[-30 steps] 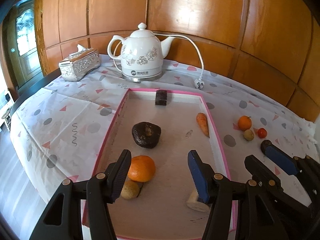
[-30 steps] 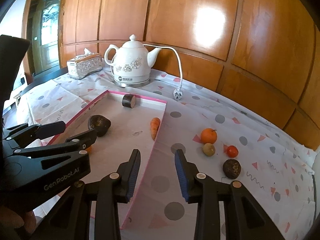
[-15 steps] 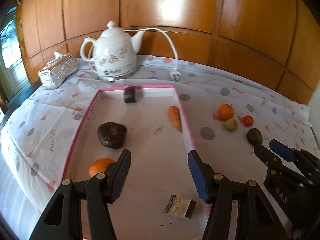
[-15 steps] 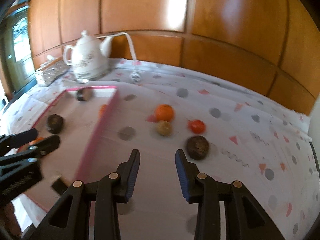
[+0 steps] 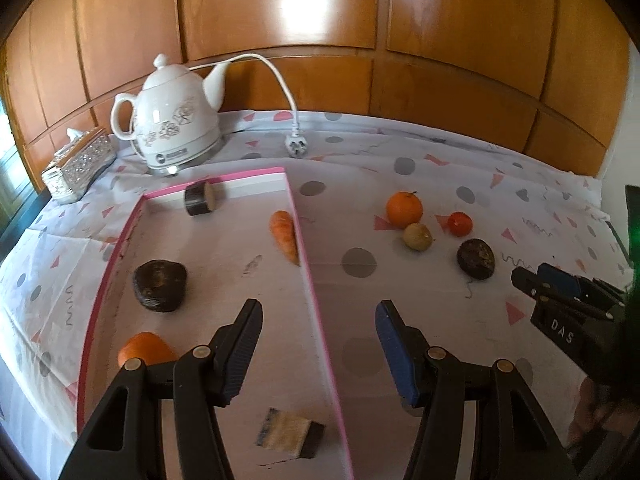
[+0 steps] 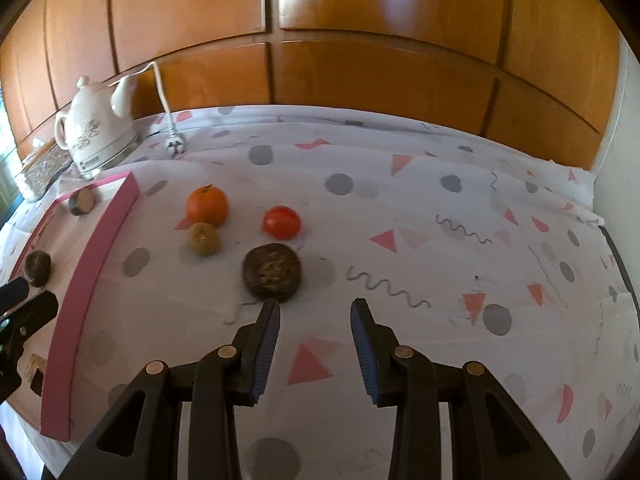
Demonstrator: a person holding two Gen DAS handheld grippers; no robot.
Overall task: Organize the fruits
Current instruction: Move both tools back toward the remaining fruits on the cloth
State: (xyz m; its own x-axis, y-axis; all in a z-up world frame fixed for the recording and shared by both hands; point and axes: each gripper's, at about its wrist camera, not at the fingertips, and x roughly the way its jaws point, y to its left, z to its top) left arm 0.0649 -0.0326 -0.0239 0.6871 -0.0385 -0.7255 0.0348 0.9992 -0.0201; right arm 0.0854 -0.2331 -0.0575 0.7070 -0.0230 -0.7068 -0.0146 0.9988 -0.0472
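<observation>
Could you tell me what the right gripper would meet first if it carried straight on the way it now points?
Probably bare tablecloth; the dark brown fruit sits just left of the right gripper, whose jaws are open and empty.

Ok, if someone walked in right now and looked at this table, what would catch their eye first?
Probably the white teapot at the back of the patterned tablecloth, against the wood wall. Next, the pink-edged tray holding a carrot, and the loose fruit beside it: an orange, a tomato and a dark brown fruit, just ahead of the open, empty right gripper.
</observation>
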